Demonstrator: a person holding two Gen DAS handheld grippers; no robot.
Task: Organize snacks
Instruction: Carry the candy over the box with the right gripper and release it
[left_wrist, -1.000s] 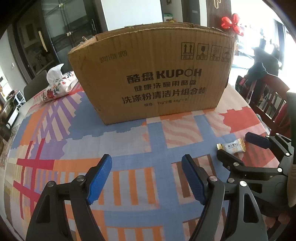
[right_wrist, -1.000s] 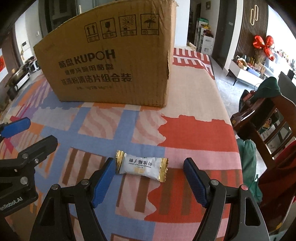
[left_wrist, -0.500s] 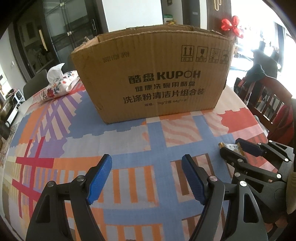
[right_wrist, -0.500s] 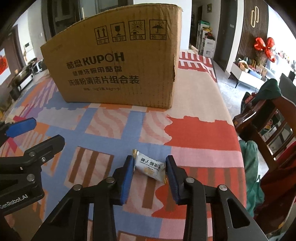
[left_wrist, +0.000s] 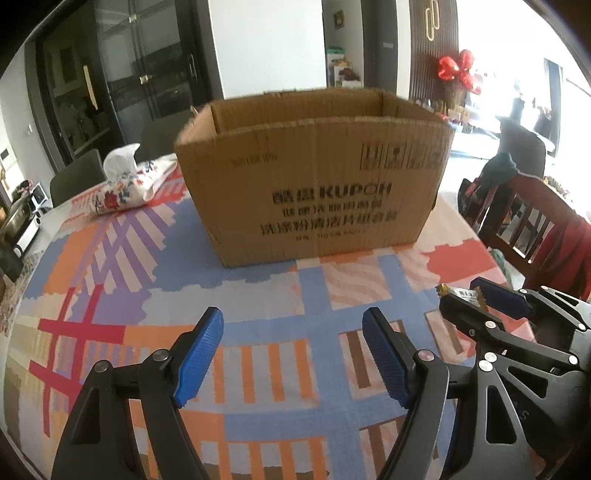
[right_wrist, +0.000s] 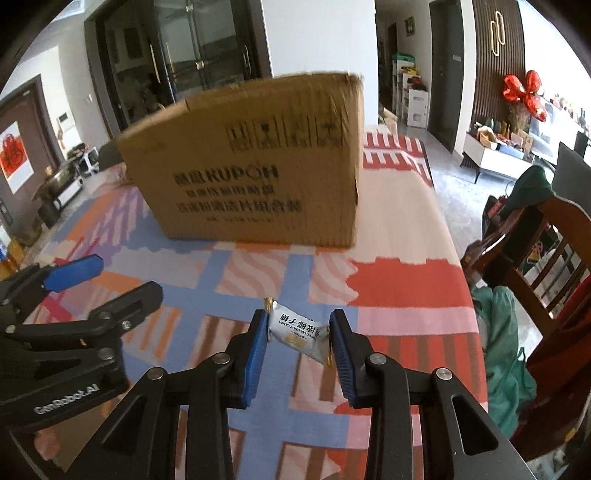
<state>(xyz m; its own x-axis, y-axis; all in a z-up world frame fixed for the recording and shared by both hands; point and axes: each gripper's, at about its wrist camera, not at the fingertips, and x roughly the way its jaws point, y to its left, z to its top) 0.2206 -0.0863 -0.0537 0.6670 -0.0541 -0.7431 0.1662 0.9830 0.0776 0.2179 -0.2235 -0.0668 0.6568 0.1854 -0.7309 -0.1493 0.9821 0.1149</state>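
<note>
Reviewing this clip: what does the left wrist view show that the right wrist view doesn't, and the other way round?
Left wrist only: the open left gripper holding nothing, the floral tissue pack beside the box, and the box's open top.

Right wrist only: the candy seen whole, pinched between the right gripper's blue pads; the floor and cabinet to the right.

Both: the cardboard box on the patterned tablecloth, the wooden chair, the red bow, and each other's gripper at the edge.

one candy (right_wrist: 300, 332); one cardboard box (left_wrist: 314, 177); one tissue pack (left_wrist: 129, 181); two grippers
</note>
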